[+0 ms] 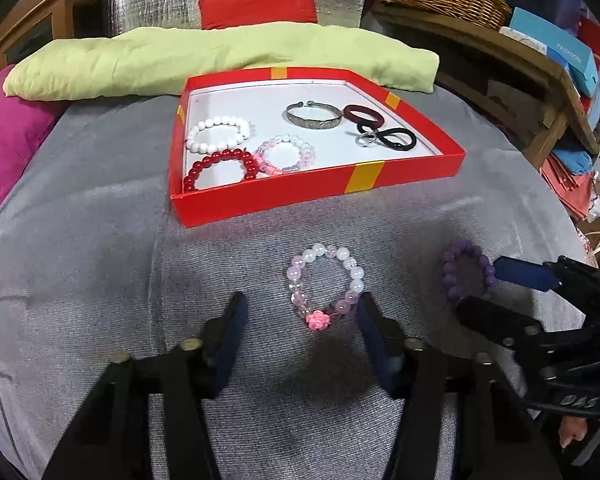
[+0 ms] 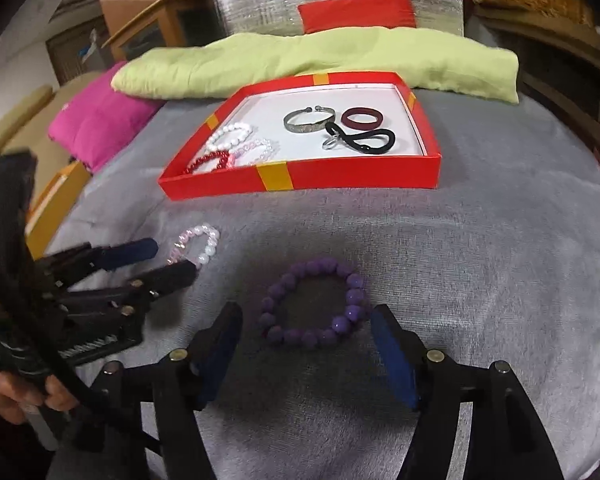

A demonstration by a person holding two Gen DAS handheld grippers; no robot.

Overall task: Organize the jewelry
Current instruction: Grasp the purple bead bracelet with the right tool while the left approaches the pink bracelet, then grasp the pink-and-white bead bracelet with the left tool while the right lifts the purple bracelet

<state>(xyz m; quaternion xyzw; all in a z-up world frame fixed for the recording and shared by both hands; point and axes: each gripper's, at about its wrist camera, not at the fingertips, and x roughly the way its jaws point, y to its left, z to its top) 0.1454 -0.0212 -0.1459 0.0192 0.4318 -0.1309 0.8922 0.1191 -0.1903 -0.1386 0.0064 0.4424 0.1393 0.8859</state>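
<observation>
- A grey blanket (image 1: 100, 248) covers the surface, with a green pillow (image 1: 220, 60) at its far edge.
- A red box (image 1: 316, 192) lies on it, holding bracelets and hair ties.
- The left gripper (image 1: 300, 316) has its jaws apart around a pink bracelet (image 1: 326, 284) lying on the blanket, the pads not pressing it.
- The right gripper (image 2: 306, 328) stands wide around a purple bracelet (image 2: 314, 304), not clamping it.

Grey blanket-covered bed (image 1: 100, 240) holding jewelry.
On it lie a red box (image 1: 312, 196), pink-and-white bracelet (image 1: 326, 286), purple bracelet (image 2: 314, 304), green pillow (image 1: 220, 60).
</observation>
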